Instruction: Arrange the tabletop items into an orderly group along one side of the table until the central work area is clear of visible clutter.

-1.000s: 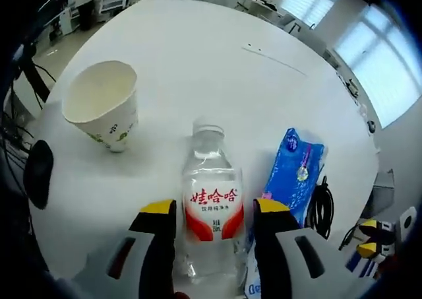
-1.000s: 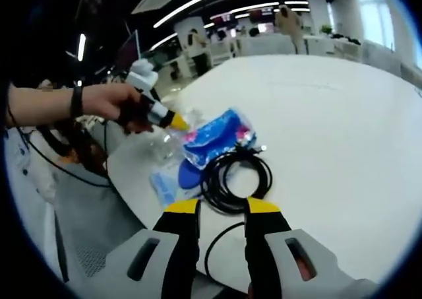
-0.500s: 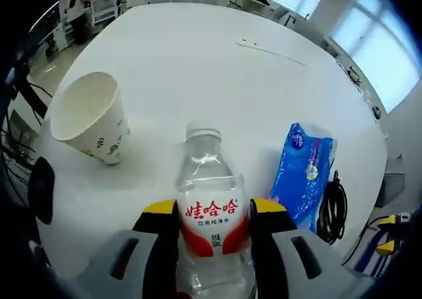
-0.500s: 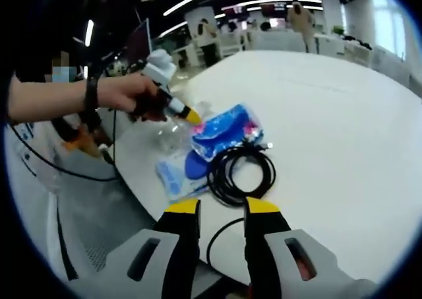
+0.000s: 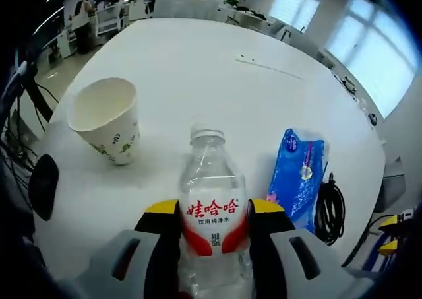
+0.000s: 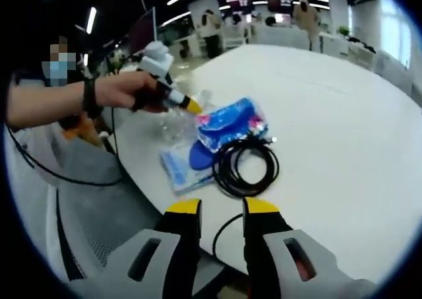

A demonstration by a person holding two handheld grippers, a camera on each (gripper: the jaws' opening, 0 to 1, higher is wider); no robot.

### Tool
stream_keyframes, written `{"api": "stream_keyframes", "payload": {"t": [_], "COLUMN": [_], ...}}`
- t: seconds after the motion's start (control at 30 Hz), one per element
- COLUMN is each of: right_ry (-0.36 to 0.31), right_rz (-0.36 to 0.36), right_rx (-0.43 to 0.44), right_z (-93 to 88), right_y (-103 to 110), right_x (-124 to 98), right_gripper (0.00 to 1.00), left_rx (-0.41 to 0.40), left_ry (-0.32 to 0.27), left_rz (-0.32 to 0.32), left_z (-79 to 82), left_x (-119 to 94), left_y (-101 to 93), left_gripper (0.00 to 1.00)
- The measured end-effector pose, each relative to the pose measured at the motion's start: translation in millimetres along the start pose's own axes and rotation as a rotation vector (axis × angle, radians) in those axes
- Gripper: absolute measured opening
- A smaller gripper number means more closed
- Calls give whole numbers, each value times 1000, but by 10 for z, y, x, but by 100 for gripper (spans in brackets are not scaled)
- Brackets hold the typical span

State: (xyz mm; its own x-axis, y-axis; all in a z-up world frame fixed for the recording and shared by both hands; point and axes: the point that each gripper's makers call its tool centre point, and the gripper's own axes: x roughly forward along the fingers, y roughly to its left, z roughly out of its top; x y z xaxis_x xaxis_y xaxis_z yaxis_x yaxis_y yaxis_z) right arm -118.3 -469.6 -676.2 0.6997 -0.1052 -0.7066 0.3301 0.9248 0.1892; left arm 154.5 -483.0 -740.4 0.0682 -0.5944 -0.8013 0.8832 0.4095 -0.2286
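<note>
A clear water bottle (image 5: 212, 206) with a red and white label stands between the jaws of my left gripper (image 5: 214, 210), which is shut on its body. A paper cup (image 5: 105, 119) stands to its left and a blue packet (image 5: 298, 175) lies to its right, beside a coiled black cable (image 5: 328, 208). In the right gripper view, a hand holds the left gripper (image 6: 188, 103) against the bottle (image 6: 173, 124). My right gripper (image 6: 221, 210) hovers open over the table's near edge, short of the cable coil (image 6: 247, 167) and blue packet (image 6: 229, 123), nothing between its jaws.
The round white table (image 5: 217, 68) stretches wide and bare beyond the items. A flat pale blue pouch (image 6: 184, 167) lies at the edge next to the cable. A black object (image 5: 43, 185) sits at the table's left rim. Chairs and desks stand in the room behind.
My left gripper's jaws have closed in on the bottle, which now sits gripped between them. The right gripper has held nearly still, its view shifting only slightly.
</note>
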Motion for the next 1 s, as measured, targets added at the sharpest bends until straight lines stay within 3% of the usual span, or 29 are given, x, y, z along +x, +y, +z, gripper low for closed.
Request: {"api": "stream_keyframes", "payload": {"t": [0.2,0.5,1.0], "right_ry": [4,0,-8], "right_rz": [-31,-74,-99], "right_rx": [-20,-38,-63], "right_z": [-2,-12,-2], "right_y": [-32,-95,-80], "right_x": [-16,-84,-57], "right_gripper": [22,22,22], "left_rx": [31,62,140], "left_ry": [-90,-194,-314], "left_rz": [5,10,39], "left_z": [120,179,129], "left_x": [-135,-260,-496], "left_y": [-4,-4,-14], "left_gripper": [39,38,38]}}
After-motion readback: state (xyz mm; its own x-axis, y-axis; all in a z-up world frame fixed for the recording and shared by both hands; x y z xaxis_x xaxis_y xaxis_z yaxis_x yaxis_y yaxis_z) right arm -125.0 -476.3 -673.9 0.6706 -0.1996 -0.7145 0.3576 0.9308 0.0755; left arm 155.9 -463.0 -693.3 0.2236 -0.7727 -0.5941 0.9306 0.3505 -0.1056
